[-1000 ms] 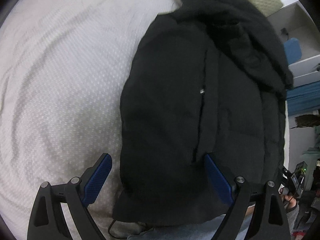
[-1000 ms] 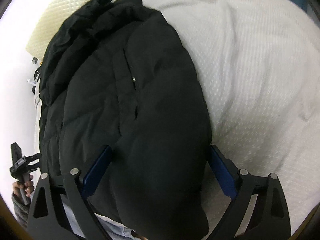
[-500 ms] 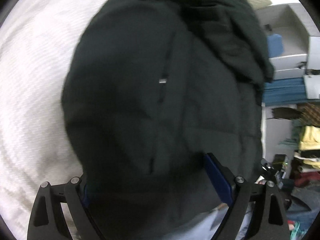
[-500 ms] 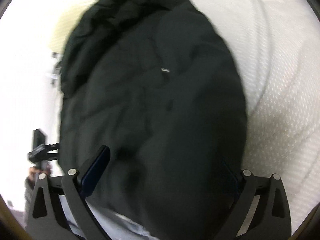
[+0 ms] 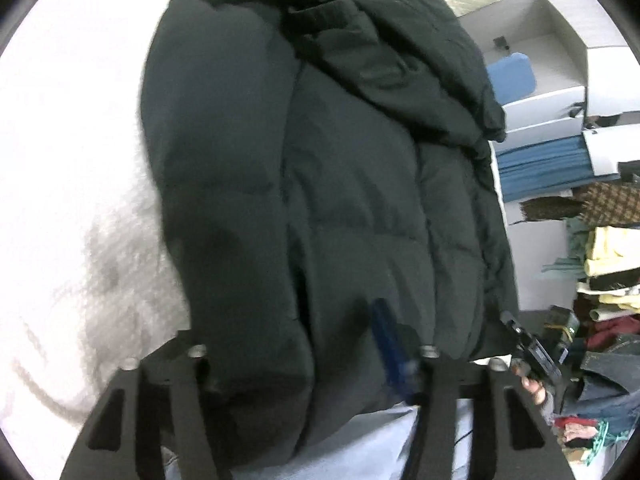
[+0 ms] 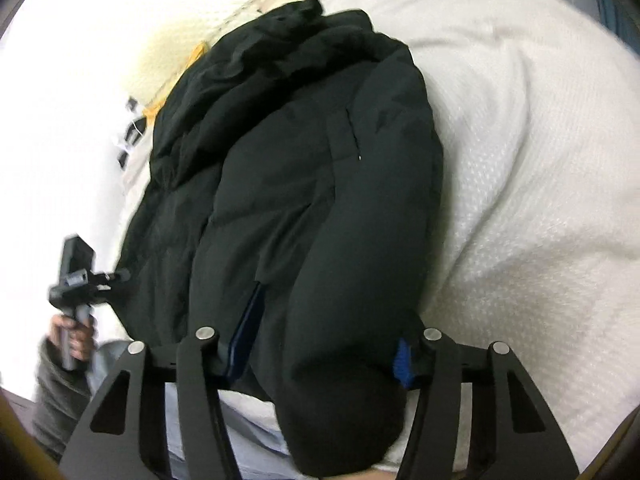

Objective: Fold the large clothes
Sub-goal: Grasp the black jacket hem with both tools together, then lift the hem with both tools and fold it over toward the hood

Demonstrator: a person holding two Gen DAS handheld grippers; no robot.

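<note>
One white bed (image 6: 540,208) carries one black puffer jacket (image 5: 340,200) toward 12 o'clock, and two grippers, left gripper (image 5: 296,364) and right gripper (image 6: 320,356), each clamp its near hem, having narrowed from wide apart a second ago.

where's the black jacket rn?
The black jacket lies on the white bedspread, filling the middle of both wrist views, its near hem between the fingers of the left claw and the right claw.
</note>
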